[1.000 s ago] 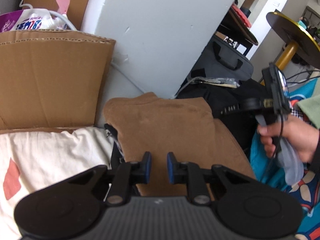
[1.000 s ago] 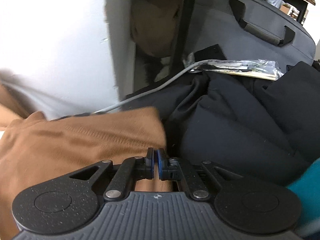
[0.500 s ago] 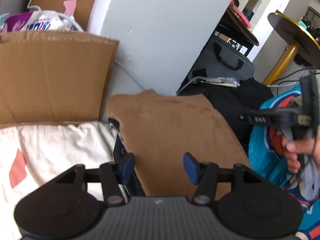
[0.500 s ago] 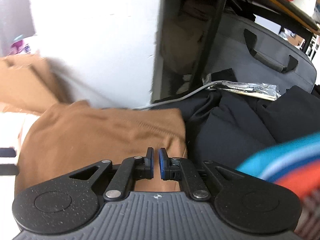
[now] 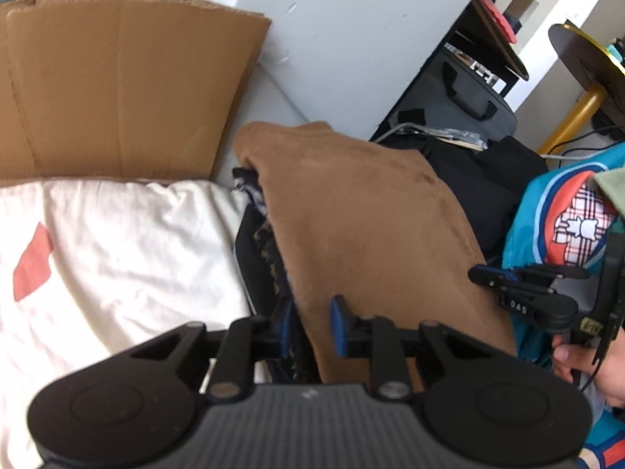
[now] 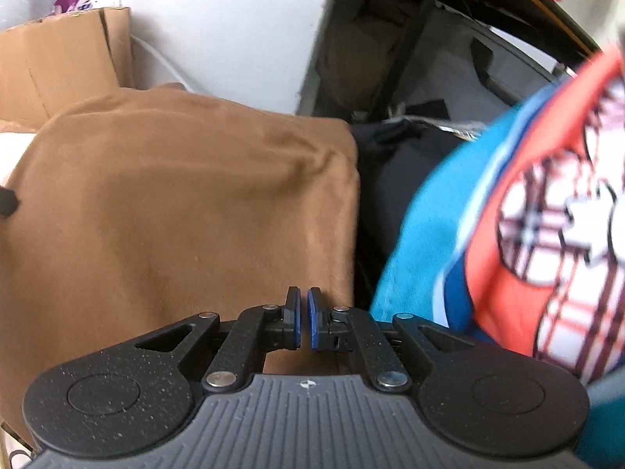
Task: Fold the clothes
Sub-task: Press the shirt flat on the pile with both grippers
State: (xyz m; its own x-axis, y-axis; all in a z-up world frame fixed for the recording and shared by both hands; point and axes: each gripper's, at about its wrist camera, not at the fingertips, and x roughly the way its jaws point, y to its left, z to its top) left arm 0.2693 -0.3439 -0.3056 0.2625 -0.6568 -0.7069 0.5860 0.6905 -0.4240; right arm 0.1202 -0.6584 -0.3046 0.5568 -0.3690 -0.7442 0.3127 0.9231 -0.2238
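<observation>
Brown garment [image 5: 363, 226] lies folded flat atop a dark stack — one fold apparently complete. Left gripper [image 5: 310, 326] stands open at its near edge; right gripper [image 6: 304, 322] is nearly closed, empty. A printed blue garment [image 6: 508, 211] (unfolded, at right) remains.

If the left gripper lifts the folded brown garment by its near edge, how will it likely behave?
The brown garment looks soft and fuzzy, with rounded edges and a wrinkle at its far corner, so it would probably droop and unfold rather than stay flat. The left gripper is open astride its near left edge; that matte nap should grip well. It looks thick, perhaps moderately heavy.
</observation>
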